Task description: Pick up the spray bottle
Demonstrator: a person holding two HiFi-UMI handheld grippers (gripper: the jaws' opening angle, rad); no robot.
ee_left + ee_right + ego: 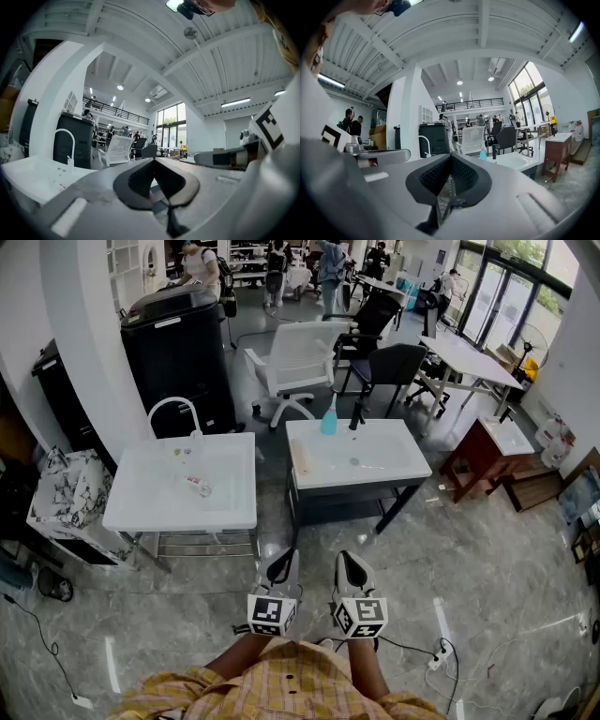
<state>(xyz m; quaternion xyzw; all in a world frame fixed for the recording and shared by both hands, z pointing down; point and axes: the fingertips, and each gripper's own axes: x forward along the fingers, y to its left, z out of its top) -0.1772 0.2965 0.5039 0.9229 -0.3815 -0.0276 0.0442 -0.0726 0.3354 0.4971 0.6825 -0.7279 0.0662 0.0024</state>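
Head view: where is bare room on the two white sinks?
The right white sink is bare in front of its drain; its back edge holds the teal spray bottle and black tap. The left white sink is free along its front; small items lie mid-basin.

Small object on the left sink: too small to identify. Spray bottle, far edge of right sink: label unreadable. Shirt: cut off by near edge.
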